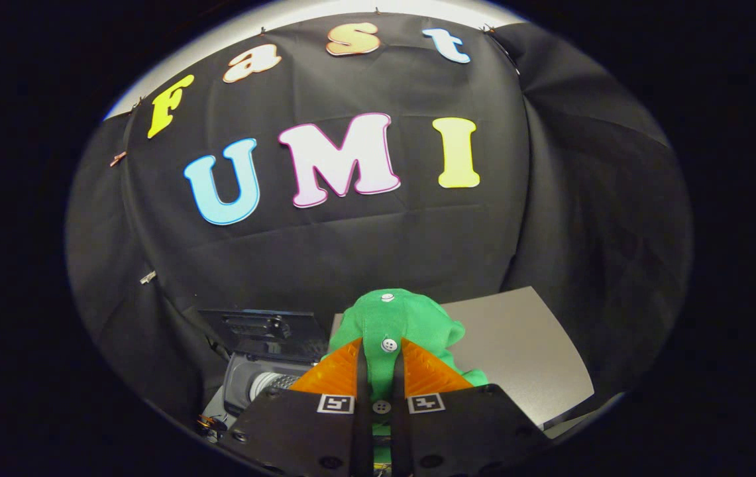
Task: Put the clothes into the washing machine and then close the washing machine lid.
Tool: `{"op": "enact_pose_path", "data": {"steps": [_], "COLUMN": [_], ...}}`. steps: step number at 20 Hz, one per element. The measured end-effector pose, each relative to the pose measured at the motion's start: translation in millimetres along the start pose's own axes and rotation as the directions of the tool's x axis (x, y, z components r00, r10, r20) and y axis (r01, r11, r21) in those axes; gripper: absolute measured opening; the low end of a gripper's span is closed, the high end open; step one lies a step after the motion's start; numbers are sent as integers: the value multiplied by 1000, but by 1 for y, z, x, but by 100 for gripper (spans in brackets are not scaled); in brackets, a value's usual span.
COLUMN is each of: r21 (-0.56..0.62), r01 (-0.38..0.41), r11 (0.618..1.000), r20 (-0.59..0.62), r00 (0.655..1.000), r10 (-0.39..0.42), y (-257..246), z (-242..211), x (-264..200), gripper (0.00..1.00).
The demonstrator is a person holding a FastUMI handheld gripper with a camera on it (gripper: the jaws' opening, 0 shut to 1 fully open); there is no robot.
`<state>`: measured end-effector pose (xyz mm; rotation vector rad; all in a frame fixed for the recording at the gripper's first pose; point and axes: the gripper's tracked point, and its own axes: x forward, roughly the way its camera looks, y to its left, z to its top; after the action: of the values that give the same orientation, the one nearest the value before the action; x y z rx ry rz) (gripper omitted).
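Note:
A green garment (396, 324) with white buttons bunches up between my fingers and rises just ahead of them. My gripper (381, 361) is shut on the green garment, both fingers pressing a fold with a button in it. Below and to the left of the fingers stands the small washing machine (252, 381), its dark lid (262, 324) raised and the grey drum opening (271, 383) showing under it. The garment hangs lifted, to the right of the machine's opening.
A grey tabletop (523, 351) stretches to the right beyond the garment, its near edge (576, 417) close by. Black cloth walls close in the booth behind and on both sides. A few small wires (209, 424) lie beside the machine's left foot.

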<state>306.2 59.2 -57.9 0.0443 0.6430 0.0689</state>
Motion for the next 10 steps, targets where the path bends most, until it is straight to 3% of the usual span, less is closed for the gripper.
{"op": "enact_pose_path", "data": {"steps": [10], "r21": [-41], "r01": [-170], "r11": [985], "r20": [-37], "r00": [985], "r10": [169], "y": [157], "z": [-33], "x": [10], "gripper": [15]}}
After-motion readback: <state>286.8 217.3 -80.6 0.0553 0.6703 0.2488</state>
